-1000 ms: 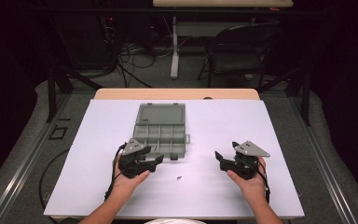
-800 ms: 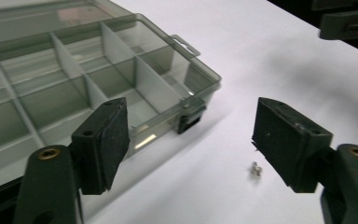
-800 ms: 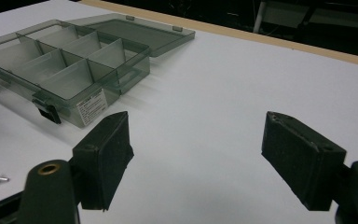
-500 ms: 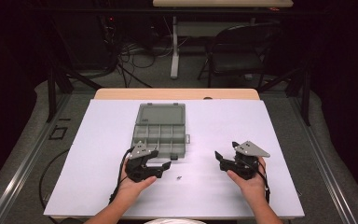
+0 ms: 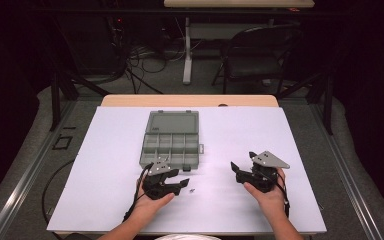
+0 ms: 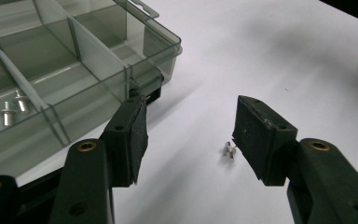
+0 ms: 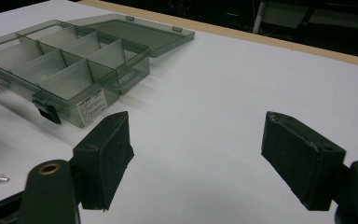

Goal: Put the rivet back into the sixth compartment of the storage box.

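— What's the left hand-held gripper [image 5: 179, 184] doing by that compartment box [image 5: 172, 147]?

— Its jaws have just been closing around a small metal fastener [image 6: 229, 151] lying loose on the white tabletop [image 5: 105, 165], not pinching it yet. Probably it goes in the box.

— Anything inside?

— The left gripper view shows two rivets [image 6: 13, 108] in one compartment. The right hand-held gripper [image 5: 242, 168] waits open and empty.

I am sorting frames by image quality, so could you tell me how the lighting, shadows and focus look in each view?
High view: the white table is evenly lit, the room behind nearly black. Left gripper view: the small metal fastener is fairly sharp, the left gripper casts soft shadows, and its near parts blur. Right gripper view: the compartment box reads clearly, with mild glare on its lid; the right gripper looks dark and soft.
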